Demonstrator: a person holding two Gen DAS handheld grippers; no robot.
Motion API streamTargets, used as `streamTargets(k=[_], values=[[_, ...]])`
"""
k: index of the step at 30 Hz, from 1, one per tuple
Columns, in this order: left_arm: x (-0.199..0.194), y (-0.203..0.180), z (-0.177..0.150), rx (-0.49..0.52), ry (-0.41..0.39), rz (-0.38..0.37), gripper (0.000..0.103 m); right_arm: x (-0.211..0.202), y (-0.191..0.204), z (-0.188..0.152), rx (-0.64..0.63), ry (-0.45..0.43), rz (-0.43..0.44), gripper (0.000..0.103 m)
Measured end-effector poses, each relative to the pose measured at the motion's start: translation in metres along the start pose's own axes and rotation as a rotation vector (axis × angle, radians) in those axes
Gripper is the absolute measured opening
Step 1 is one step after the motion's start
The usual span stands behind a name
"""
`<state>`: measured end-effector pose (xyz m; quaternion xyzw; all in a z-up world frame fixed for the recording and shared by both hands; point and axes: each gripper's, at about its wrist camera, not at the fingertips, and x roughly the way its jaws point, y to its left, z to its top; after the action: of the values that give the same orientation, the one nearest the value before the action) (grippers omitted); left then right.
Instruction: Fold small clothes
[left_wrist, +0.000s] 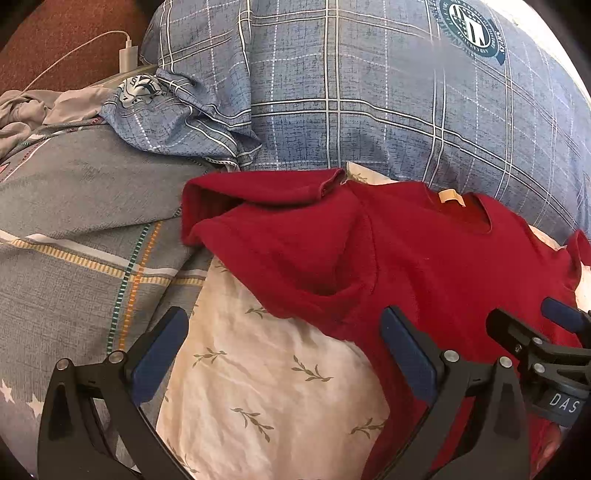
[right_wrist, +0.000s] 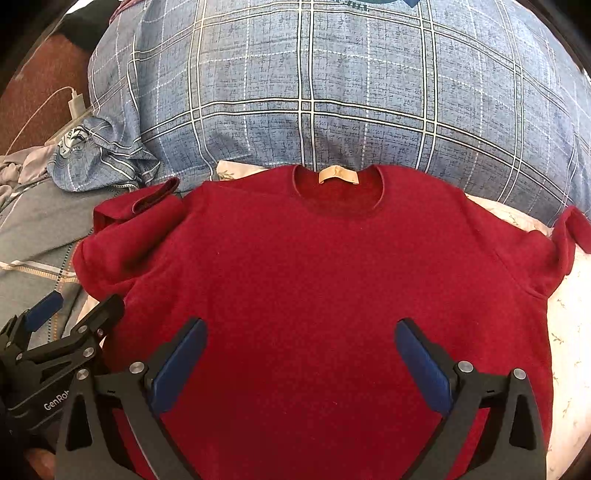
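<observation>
Left wrist view: the left tool (left_wrist: 284, 332) hangs with its jaws spread wide and nothing between them. One blue-padded finger sits over the cream leaf-print sheet (left_wrist: 258, 369), the other over the lower left edge of the red shirt (left_wrist: 424, 258). The red shirt lies face up on that sheet, its neck label (left_wrist: 451, 197) pointing toward the blue plaid pillow (left_wrist: 369, 92) just behind it. The shirt's left sleeve (left_wrist: 258, 206) is bunched and partly turned back on itself, reaching onto the grey striped quilt (left_wrist: 74, 221) beside the shirt. A white charger (left_wrist: 127, 55) with its cable lies well beyond the shirt, left of the pillow. The right tool (left_wrist: 554, 325) shows at the shirt's right side, over the red cloth.

Right wrist view: the right tool (right_wrist: 301, 354) hovers over the lower middle of the red shirt (right_wrist: 314, 258), jaws wide apart and empty. The shirt lies spread out, collar toward the blue plaid pillow (right_wrist: 332, 74), with both short sleeves out to the sides. The left tool (right_wrist: 77, 306) sits at the shirt's lower left edge, just below the crumpled sleeve (right_wrist: 133, 225); its fingers stand apart.
</observation>
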<state>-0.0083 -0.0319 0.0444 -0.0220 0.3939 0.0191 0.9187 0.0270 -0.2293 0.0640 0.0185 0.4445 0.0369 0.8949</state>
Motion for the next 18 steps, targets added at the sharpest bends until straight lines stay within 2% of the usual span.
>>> streamTargets(k=[18], values=[[0.004,0.01,0.002,-0.029,0.006,0.017,0.103,0.008,0.002,0.003,-0.002,0.017,0.003,0.101]])
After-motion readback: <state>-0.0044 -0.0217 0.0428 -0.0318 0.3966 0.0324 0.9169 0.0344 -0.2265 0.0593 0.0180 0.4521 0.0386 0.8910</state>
